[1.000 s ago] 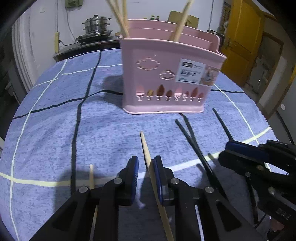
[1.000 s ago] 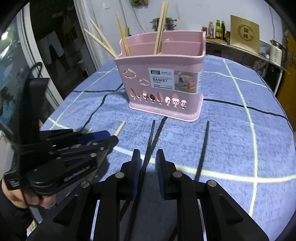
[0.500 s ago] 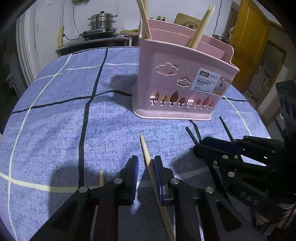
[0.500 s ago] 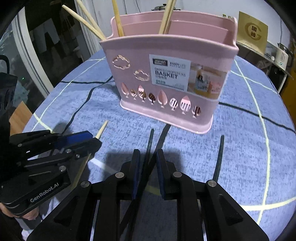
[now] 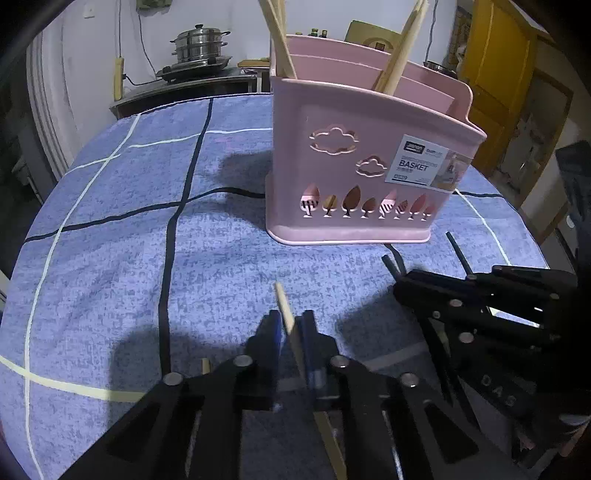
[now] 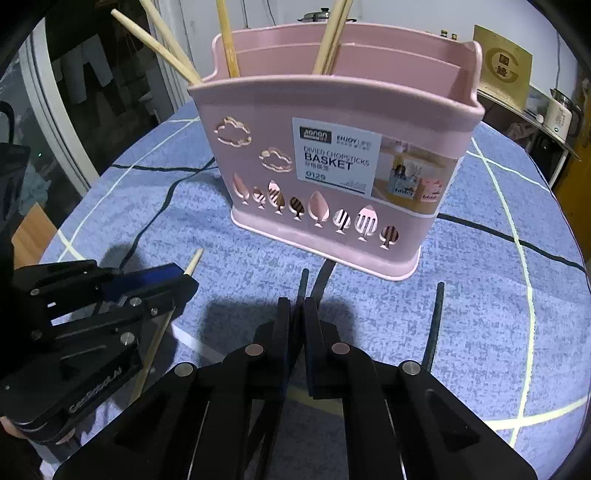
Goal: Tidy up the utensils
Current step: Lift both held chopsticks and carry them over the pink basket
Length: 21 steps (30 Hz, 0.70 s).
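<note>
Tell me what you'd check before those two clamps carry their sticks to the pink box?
1. Left gripper shut on the pale wooden chopstick: ok.
2. Right gripper shut on the black chopstick: ok.
3. Pink plastic chopstick basket upright on the blue checked tablecloth: ok.
4. Basket top open, with room beside the wooden chopsticks already inside: ok.
5. Sticks lifted off the cloth: cannot tell.

Home kitchen, stacked steel steamer pot [image 5: 199, 46] on a stove, bottles [image 5: 318, 32], kettle [image 6: 560, 110], yellow door [image 5: 496, 70] beyond the cloth-covered table [image 5: 110, 229]
</note>
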Available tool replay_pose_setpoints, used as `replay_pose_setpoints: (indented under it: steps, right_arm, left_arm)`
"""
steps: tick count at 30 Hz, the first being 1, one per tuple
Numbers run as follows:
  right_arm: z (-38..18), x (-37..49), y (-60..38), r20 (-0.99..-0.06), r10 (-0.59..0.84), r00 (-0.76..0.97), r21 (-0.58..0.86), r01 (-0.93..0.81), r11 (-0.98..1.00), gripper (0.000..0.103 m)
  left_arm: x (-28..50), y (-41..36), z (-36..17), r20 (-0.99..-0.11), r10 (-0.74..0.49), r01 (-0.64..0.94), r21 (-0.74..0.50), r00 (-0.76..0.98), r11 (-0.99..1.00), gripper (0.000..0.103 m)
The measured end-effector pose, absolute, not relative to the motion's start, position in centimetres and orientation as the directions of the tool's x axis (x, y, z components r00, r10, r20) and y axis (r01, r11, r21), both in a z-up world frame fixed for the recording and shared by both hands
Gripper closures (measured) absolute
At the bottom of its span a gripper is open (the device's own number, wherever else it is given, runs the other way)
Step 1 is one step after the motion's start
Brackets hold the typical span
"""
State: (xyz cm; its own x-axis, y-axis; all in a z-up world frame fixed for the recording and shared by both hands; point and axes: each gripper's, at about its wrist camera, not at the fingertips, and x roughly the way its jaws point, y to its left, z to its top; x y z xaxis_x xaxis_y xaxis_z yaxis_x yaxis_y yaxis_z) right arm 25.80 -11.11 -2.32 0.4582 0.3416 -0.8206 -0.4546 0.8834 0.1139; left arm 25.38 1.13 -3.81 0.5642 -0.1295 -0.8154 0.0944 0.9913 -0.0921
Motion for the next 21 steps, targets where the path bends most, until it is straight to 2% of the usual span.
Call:
replay_pose_setpoints:
  steps: [8, 21]
  right_arm:
    - [0.5, 24.7, -12.3, -0.777, 0.385, 0.498, 0.136, -0.464, 0.875, 0.097]
    - [7.8, 22.6, -13.6, -0.657, 0.445, 0.609, 0.149, -0.474, 0.868, 0.098]
  left_arm:
    - [24.8, 1.2, -2.3, -0.799, -0.170, 0.101, -0.137, 0.577, 0.985, 0.097]
    - [22.3, 1.0, 5.7, -0.694, -0.232, 0.163, -0.166, 0.682, 0.973, 0.097]
